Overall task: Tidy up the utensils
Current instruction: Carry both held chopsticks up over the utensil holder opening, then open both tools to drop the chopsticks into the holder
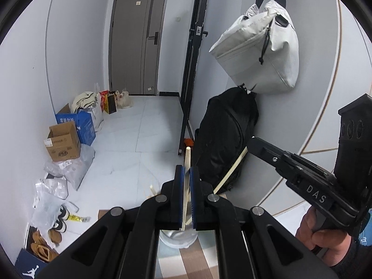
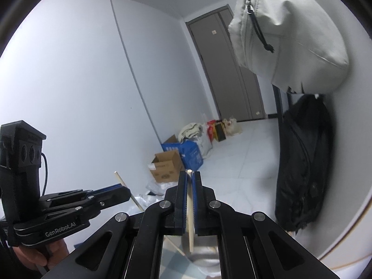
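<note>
My left gripper (image 1: 187, 169) is shut on a pale wooden chopstick (image 1: 187, 155), which stands nearly upright between the blue pads. Below it is a silvery utensil holder (image 1: 176, 238), and another stick tip (image 1: 152, 189) shows to its left. My right gripper (image 1: 250, 145) comes in from the right, shut on a second chopstick (image 1: 229, 174) that slants down toward the holder. In the right wrist view, my right gripper (image 2: 190, 174) clamps its chopstick (image 2: 190, 209) above the holder (image 2: 204, 258). The left gripper (image 2: 126, 191) holds its slanted stick (image 2: 119, 177) at the left.
A white bag (image 1: 260, 51) hangs on the wall at right above a black backpack (image 1: 223, 134). Cardboard boxes (image 1: 62, 144), plastic bags and shoes line the left wall. A grey door (image 1: 137, 41) is at the far end. A striped cloth (image 1: 186, 260) lies under the holder.
</note>
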The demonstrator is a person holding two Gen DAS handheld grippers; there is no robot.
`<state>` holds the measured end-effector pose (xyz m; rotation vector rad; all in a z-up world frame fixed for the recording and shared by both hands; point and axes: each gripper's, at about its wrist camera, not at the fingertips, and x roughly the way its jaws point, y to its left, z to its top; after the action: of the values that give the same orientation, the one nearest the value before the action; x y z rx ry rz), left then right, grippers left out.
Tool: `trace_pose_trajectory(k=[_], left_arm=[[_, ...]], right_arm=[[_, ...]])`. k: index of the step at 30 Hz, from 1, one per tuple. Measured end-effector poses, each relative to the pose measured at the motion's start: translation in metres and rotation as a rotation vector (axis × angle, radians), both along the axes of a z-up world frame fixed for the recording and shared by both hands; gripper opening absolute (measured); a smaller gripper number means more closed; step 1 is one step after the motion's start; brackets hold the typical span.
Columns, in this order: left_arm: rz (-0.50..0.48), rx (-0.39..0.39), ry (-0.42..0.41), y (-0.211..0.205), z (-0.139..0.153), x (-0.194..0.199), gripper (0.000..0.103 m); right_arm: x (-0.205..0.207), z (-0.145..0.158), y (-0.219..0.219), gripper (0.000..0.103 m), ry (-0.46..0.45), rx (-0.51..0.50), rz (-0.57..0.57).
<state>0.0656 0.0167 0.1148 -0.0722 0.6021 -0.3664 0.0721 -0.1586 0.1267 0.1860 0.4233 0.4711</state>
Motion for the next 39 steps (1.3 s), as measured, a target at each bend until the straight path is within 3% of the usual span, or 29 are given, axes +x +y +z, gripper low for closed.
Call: trace_pose_trajectory(k=[14, 24, 31, 35, 39], left_arm=[[0.012, 0.01, 0.007, 0.002, -0.022, 0.052, 0.001], [0.016, 0.0, 0.062, -0.001, -0.047, 0.075, 0.001], [-0.041, -0.019, 0.099, -0.005, -0.061, 0.083, 0.001], [-0.081, 0.016, 0.102, -0.012, -0.071, 0.082, 0.001], [-0.114, 0.028, 0.16, -0.014, -0.086, 0.087, 0.001]], right_arm=[[0.058, -0.019, 0.01, 0.003, 0.017, -0.059, -0.026], [0.08, -0.037, 0.02, 0.003, 0.033, -0.095, -0.012], [0.086, -0.058, 0.023, 0.003, 0.077, -0.094, 0.013], [0.085, -0.073, 0.026, 0.003, 0.105, -0.104, 0.031], [0.084, -0.087, 0.029, 0.003, 0.125, -0.124, 0.04]])
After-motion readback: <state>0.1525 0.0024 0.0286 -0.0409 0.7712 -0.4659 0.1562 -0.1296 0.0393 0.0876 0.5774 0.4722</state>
